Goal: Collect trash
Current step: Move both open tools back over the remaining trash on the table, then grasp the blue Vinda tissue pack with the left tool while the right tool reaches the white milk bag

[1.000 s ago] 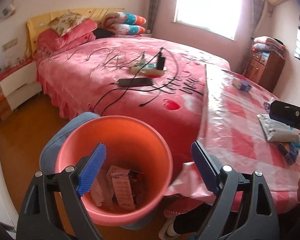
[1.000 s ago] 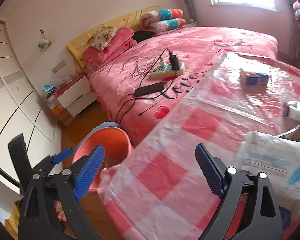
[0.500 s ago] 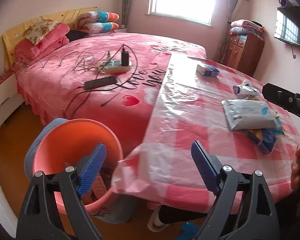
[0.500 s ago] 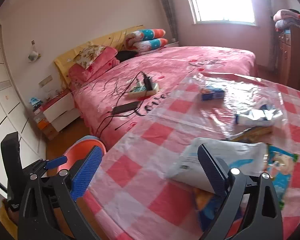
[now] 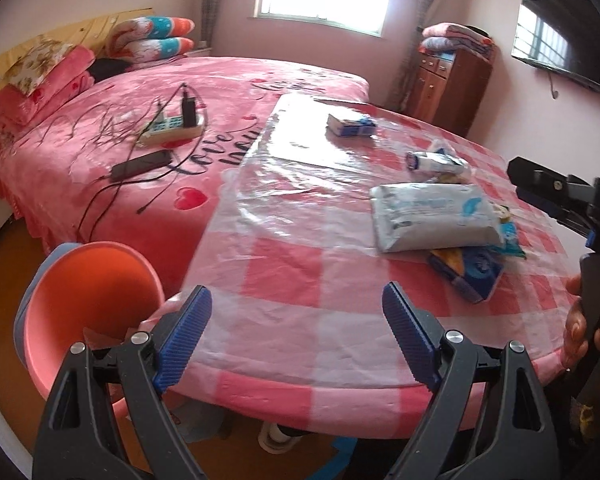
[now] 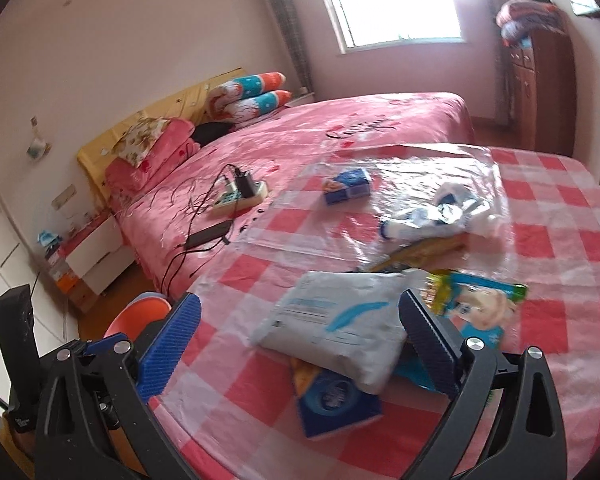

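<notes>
Beside the pink bed (image 5: pixel 228 92), wrappers (image 6: pixel 332 320) litter the checked table (image 5: pixel 300 272); both grippers' fingers (image 5: pixel 186 332) gape empty, right widening.

wrappers (image 5: pixel 432 216) on table (image 5: pixel 300 280), bin (image 5: pixel 88 292) left

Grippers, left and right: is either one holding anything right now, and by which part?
Nothing is held. The left gripper and right gripper both stand open and empty.
</notes>
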`<action>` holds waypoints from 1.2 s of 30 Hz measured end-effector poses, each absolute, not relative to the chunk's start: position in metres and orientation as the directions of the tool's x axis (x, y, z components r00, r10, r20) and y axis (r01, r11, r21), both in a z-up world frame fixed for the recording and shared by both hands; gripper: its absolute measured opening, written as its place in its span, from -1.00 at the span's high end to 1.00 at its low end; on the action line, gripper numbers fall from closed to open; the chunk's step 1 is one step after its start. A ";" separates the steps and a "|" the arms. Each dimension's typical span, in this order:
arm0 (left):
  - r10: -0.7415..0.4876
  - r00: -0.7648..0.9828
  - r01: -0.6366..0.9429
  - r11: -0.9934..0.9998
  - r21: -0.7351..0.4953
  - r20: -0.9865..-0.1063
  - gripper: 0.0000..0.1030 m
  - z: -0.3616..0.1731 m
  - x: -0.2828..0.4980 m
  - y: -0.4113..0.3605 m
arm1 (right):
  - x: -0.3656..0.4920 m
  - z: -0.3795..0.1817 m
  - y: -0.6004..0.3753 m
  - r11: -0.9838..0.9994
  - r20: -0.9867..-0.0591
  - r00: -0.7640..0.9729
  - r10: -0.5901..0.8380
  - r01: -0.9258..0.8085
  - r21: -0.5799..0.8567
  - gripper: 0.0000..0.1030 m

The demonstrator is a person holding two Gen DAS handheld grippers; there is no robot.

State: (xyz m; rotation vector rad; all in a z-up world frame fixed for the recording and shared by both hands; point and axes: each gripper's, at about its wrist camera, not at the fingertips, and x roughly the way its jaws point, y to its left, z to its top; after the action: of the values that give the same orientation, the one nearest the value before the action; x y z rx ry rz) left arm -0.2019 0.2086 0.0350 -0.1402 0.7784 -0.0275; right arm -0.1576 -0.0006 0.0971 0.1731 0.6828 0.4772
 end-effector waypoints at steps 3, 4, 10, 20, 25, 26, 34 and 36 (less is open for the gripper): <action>-0.096 0.707 0.011 0.992 -0.125 -0.700 -0.70 0.039 -0.199 0.195 | -0.158 0.097 -0.015 0.890 -0.575 0.680 0.455 -0.337 0.306 -0.90; -0.101 0.707 0.022 0.992 -0.122 -0.700 -0.70 0.040 -0.198 0.192 | -0.158 0.096 -0.019 0.894 -0.578 0.681 0.449 -0.330 0.305 -0.90; -0.142 0.698 0.081 0.990 -0.119 -0.702 -0.70 0.045 -0.186 0.167 | -0.159 0.090 -0.049 0.914 -0.601 0.690 0.403 -0.279 0.293 -0.90; -0.200 0.677 0.215 0.974 -0.070 -0.709 -0.70 0.062 -0.133 0.134 | -0.145 0.066 -0.102 0.920 -0.659 0.654 0.373 -0.169 0.353 -0.90; -0.190 0.677 0.261 0.965 -0.010 -0.711 -0.70 0.070 -0.081 0.129 | -0.136 0.064 -0.118 0.919 -0.666 0.649 0.368 -0.148 0.364 -0.90; -0.187 0.677 0.260 0.965 -0.007 -0.712 -0.70 0.071 -0.069 0.130 | -0.132 0.065 -0.121 0.922 -0.665 0.652 0.364 -0.148 0.359 -0.90; -0.183 0.684 0.269 0.963 0.011 -0.706 -0.70 0.070 0.022 0.134 | -0.086 0.071 -0.120 0.920 -0.687 0.616 0.385 -0.191 0.343 -0.90; -0.188 0.679 0.279 0.960 0.012 -0.710 -0.70 0.067 0.042 0.132 | -0.071 0.072 -0.112 0.909 -0.696 0.586 0.414 -0.224 0.352 -0.90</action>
State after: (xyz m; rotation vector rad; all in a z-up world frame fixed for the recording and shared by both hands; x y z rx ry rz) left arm 0.0416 0.1317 0.0670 0.1233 0.7822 -0.2632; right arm -0.0711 -0.1123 0.0716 0.2374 0.8687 0.3758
